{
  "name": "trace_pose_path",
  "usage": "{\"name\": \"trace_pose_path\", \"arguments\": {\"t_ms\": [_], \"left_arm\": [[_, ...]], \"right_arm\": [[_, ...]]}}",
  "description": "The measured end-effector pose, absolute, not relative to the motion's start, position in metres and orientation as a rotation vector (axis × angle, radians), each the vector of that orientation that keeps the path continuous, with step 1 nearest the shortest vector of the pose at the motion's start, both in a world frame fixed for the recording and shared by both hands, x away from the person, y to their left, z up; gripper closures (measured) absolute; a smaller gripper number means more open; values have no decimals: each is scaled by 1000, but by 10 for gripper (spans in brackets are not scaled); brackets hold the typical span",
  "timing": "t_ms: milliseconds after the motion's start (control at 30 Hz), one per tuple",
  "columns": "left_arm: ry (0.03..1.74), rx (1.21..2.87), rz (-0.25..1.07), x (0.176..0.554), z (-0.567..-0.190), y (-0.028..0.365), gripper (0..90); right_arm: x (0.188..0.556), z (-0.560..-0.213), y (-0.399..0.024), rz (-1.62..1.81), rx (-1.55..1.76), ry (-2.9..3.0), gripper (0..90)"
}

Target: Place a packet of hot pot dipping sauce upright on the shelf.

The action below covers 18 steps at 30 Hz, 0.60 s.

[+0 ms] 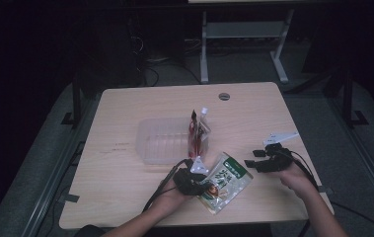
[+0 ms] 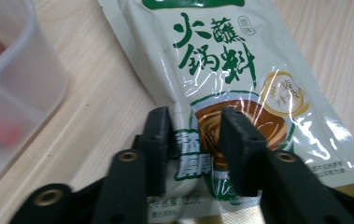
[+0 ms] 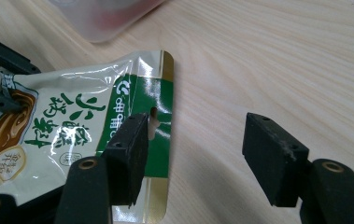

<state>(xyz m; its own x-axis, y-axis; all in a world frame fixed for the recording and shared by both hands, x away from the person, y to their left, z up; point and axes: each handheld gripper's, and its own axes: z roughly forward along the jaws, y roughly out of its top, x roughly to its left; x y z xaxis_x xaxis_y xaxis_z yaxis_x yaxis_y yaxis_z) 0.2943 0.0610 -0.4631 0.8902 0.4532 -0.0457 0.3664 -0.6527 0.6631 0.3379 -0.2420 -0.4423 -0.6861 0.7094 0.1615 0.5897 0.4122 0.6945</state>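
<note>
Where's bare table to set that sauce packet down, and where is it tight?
Free: the far strip beyond the clear tub, the left side between tub and table edge, and the far right corner. Crowded: the near middle, where the left gripper, sauce packet and right gripper cluster.

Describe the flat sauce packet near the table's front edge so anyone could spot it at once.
On the wooden table, in front of the clear plastic bin, lies the sauce packet between the left gripper fingers. Unlike the upright red pouch, it is flat, white and green.
</note>
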Motion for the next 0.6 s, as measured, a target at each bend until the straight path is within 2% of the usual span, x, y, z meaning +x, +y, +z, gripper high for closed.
{"name": "trace_pose_path", "arguments": {"t_ms": [267, 600], "left_arm": [[593, 2313, 91, 300, -465, 63, 830], [549, 2282, 12, 306, -464, 69, 896]], "right_arm": [[338, -442, -242, 1137, 1171, 2502, 403], [338, -441, -245, 1141, 1168, 2493, 403]]}}
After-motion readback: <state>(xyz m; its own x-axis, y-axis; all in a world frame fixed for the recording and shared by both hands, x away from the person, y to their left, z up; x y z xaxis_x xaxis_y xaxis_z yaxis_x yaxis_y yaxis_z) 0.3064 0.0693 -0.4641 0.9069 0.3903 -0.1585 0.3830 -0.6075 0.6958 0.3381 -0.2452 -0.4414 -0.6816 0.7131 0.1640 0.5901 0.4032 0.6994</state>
